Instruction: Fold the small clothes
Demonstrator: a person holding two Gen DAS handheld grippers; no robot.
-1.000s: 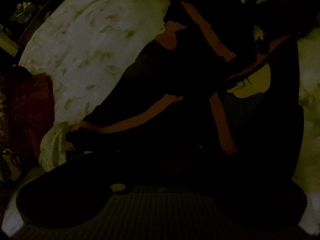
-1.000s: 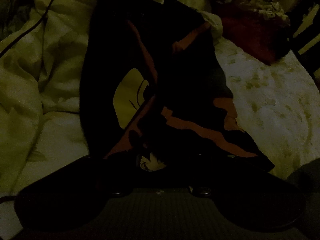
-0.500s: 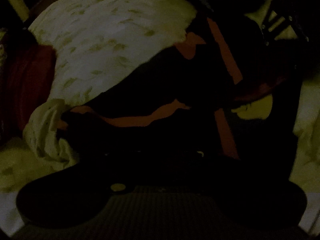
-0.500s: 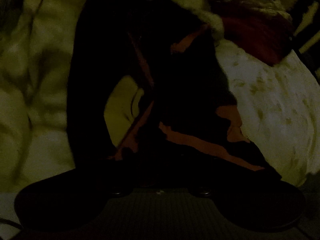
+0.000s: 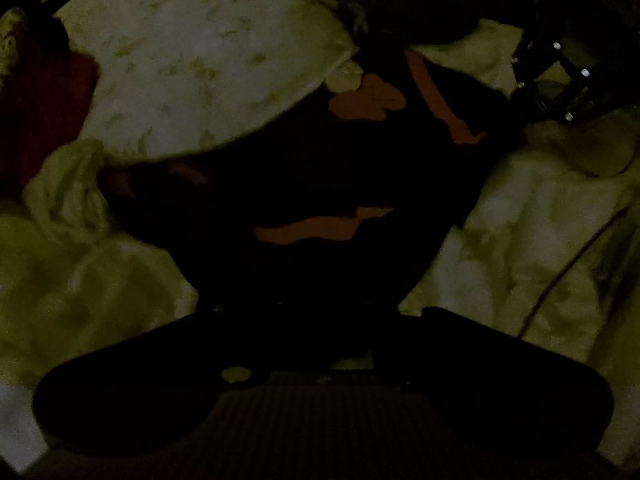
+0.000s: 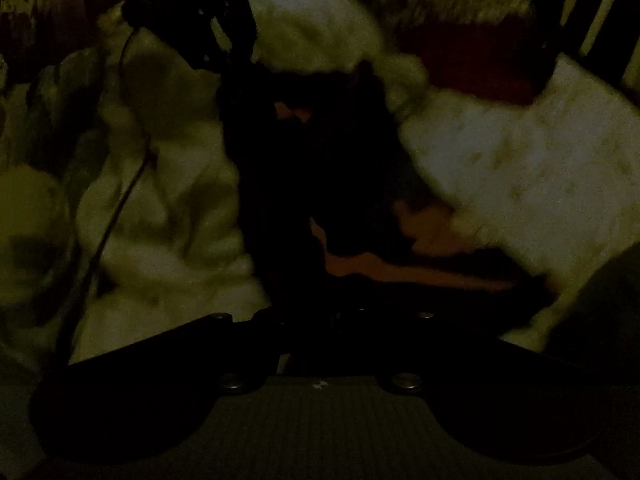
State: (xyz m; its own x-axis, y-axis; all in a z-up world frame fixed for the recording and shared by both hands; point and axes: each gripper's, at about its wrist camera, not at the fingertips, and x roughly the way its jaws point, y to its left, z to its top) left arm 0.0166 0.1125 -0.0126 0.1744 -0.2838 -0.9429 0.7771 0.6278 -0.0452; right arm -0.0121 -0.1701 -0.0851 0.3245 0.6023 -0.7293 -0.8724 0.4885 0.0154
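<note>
The scene is very dark. A black garment with orange stripes (image 5: 320, 184) lies bunched on the pale bedding and narrows down toward my left gripper (image 5: 320, 308). That gripper is shut, and the cloth's near edge seems pinched in it, though the dark fingers barely show. In the right wrist view the same garment (image 6: 304, 184) runs as a dark band to my right gripper (image 6: 320, 316), which is also shut with the cloth reaching into it. An orange stripe (image 6: 400, 268) lies just ahead of it. The right gripper's frame (image 5: 560, 76) shows at the left view's upper right.
Pale floral bedding (image 5: 200, 60) lies rumpled all around the garment. A red cloth (image 5: 40, 112) sits at the left edge and shows again (image 6: 472, 68) at the back of the right view. A thin dark cable (image 6: 112, 208) crosses the bedding.
Both grippers have closed on the garment's edges and risen. The garment has bunched up from its spread shape, and its yellow print no longer shows.
</note>
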